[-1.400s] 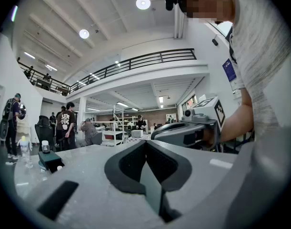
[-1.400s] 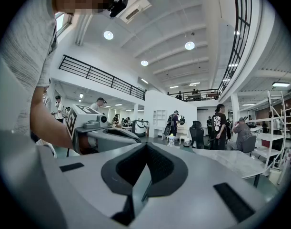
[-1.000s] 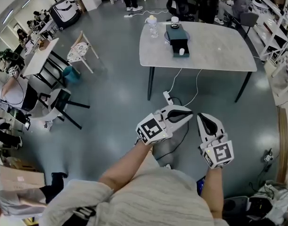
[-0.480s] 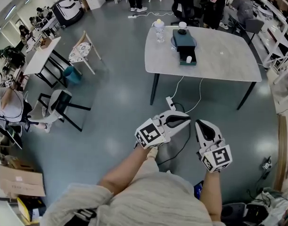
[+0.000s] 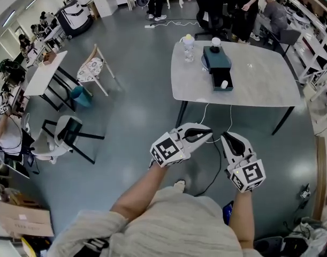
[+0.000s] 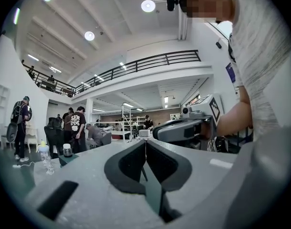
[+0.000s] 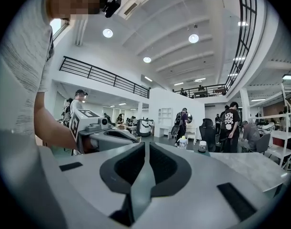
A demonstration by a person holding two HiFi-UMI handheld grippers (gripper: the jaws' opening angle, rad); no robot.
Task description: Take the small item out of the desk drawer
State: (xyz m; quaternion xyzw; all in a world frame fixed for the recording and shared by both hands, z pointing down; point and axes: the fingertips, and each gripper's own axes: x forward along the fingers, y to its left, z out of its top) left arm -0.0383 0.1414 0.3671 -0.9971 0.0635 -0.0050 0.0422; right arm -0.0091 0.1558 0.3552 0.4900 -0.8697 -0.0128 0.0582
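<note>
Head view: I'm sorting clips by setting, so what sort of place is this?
Probably a big open lab or workshop hall: a grey table standing on a wide bare floor, shelving racks along one side, and a railed mezzanine seen in the left gripper view.

The table (image 5: 259, 82) with its open drawer (image 5: 223, 89) has drawn nearer and lower.

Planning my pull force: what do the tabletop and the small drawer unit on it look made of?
Tabletop: matte pale grey, faintly mottled, thin-edged, so likely stone-look laminate or sintered slab. Drawer unit: smooth, uniform dark teal, probably plastic or painted board; too small to tell which.
</note>
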